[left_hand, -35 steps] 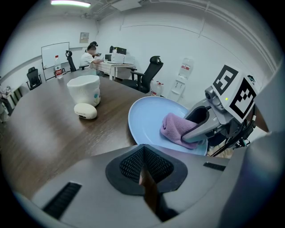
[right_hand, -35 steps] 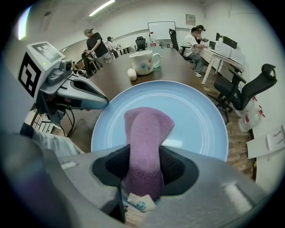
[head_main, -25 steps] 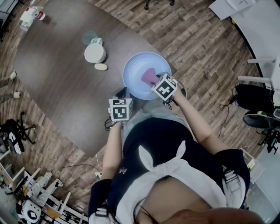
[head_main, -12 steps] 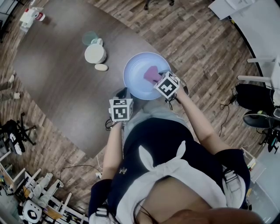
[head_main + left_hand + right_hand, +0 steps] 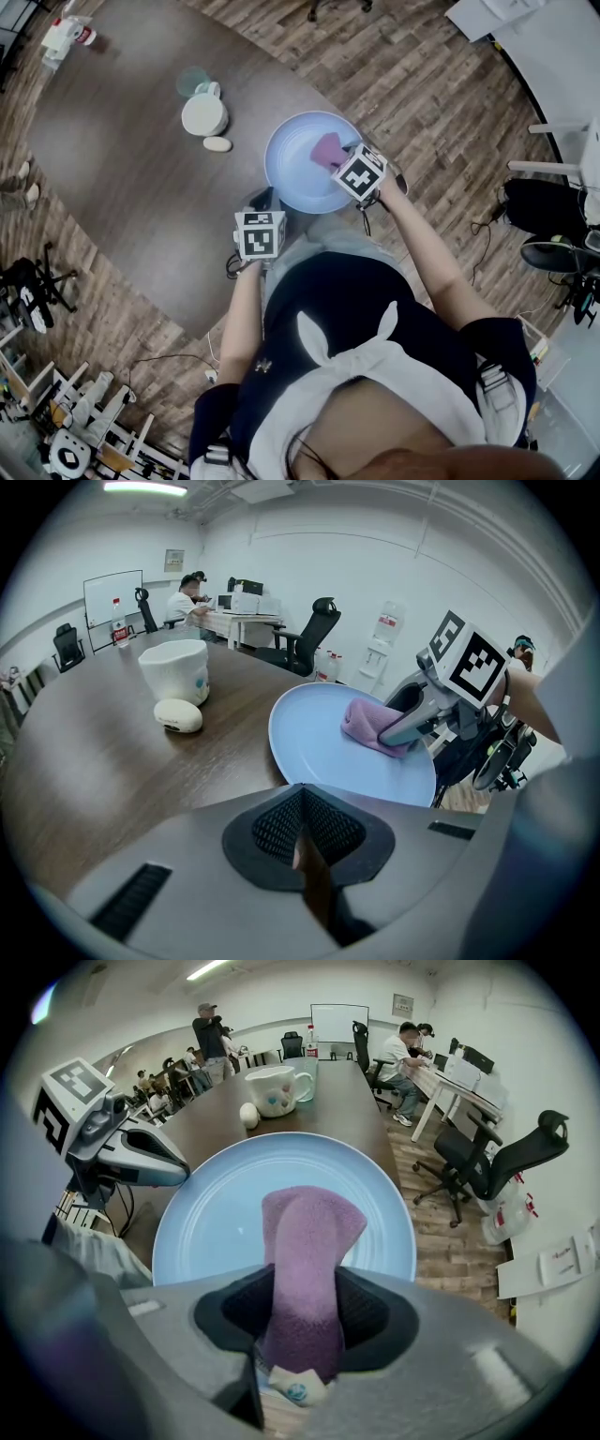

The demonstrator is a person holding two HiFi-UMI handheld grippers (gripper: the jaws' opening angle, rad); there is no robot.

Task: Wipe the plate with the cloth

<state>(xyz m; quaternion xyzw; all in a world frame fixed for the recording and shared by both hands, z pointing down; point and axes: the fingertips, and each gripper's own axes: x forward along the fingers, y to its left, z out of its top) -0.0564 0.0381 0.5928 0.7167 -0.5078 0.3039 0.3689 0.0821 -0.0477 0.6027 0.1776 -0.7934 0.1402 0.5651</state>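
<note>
Change since earlier frame: right gripper (image 5: 345, 161) has shifted toward the upper right of the head view, dragging the purple fleece cloth (image 5: 328, 150) from the middle of the pale blue round plate (image 5: 286, 178) toward its upper right rim; left gripper (image 5: 262, 202) unmoved.
Left gripper: jaws pressed together with nothing between them; parked just beside the plate's lower left rim, contact not confirmed. Judged a standby or steadying post.
Right gripper: jaws clamped on the cloth's near end, label tab showing at the bottom of the right gripper view. The free end lies forward on the plate, so any push or pull sweeps the surface.
Cloth: on the plate, upper right portion in the head view, bunched into a thick pad.
Plate: flat on the dark brown wooden table (image 5: 122, 187), at the edge nearest the person, judged within easy reach.
Beyond: white ceramic mug (image 5: 203, 114) and small white oval object (image 5: 217, 144), upper left, well apart from the work.
</note>
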